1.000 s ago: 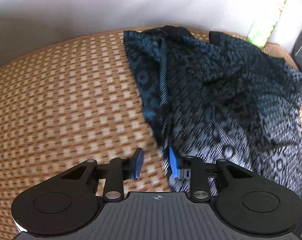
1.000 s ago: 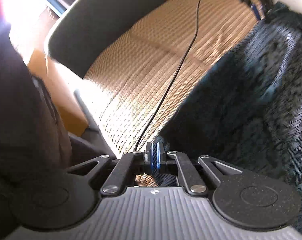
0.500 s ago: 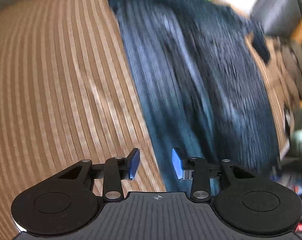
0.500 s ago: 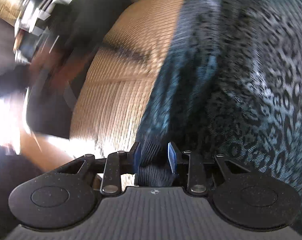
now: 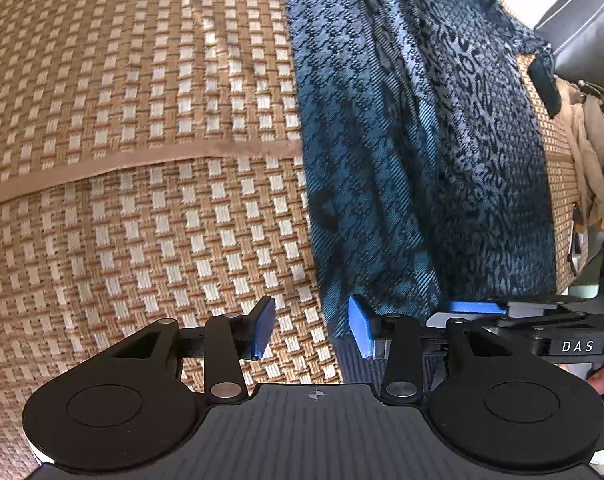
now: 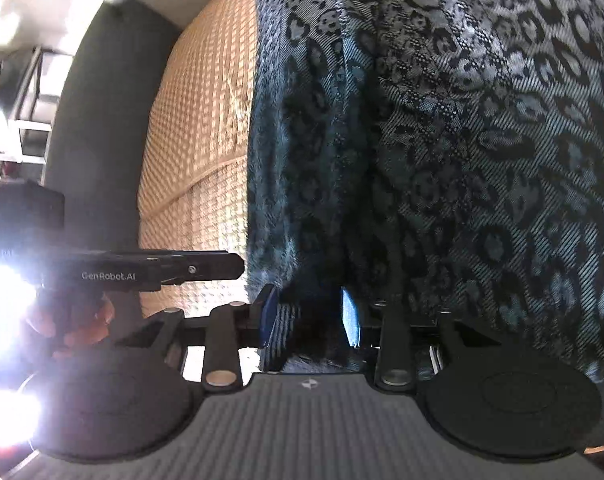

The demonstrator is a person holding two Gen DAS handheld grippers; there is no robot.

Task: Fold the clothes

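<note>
the left gripper [image 5: 309, 330] stood open over the garment [image 5: 401, 140] edge, empty. the right gripper [image 6: 309, 318], jaws apart, straddled its hem, ready to pinch.

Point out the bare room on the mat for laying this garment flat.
The woven mat lies bare left of the patterned garment, across its tan seam band. It is crowded to the right: a narrow mat strip, beige cloth, and both grippers at the hem.

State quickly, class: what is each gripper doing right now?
Left gripper: open, holding nothing.
Right gripper: open, leopard-print garment edge between its fingers, not pinched.
</note>
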